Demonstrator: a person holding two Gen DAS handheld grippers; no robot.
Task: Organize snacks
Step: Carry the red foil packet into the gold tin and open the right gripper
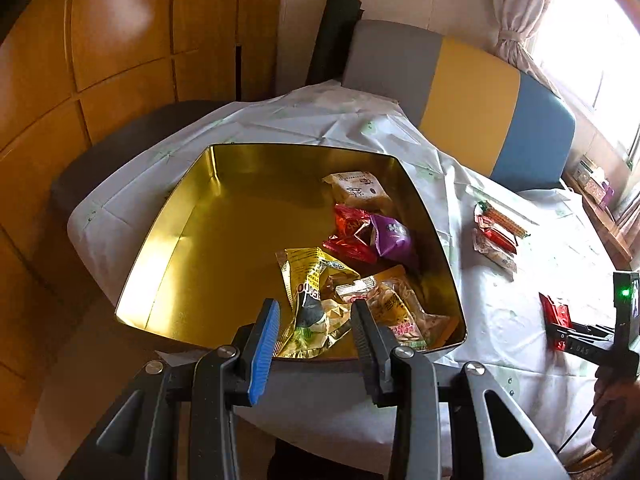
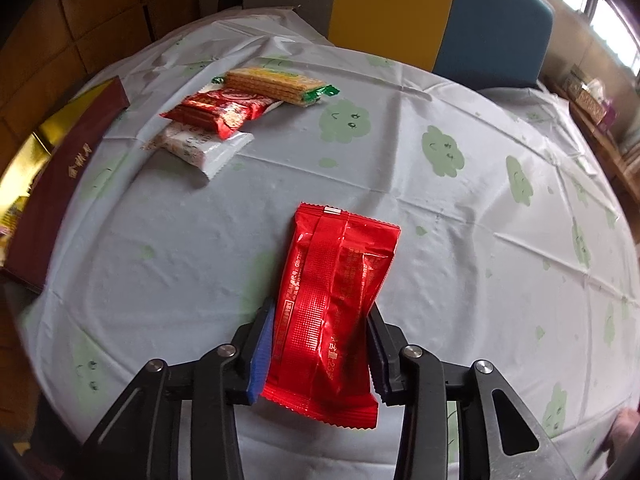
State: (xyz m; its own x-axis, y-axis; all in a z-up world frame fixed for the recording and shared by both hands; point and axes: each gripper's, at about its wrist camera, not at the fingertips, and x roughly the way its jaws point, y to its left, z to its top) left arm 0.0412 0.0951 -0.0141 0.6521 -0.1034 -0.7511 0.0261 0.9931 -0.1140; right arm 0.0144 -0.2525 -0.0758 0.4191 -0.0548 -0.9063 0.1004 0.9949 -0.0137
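The right claw (image 2: 318, 340) clamps the glossy red foil snack packet (image 2: 332, 312) lying on the worktop (image 2: 460, 208); lift straight before swinging to the gold-lined tin (image 1: 192, 240). The left claw (image 1: 314, 320) hangs apart, empty.

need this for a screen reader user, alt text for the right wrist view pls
The right gripper is closed on a red snack packet lying on a pale tablecloth with green prints. Farther back, three more packets lie in a small pile, and a dark red tin stands at the left edge.
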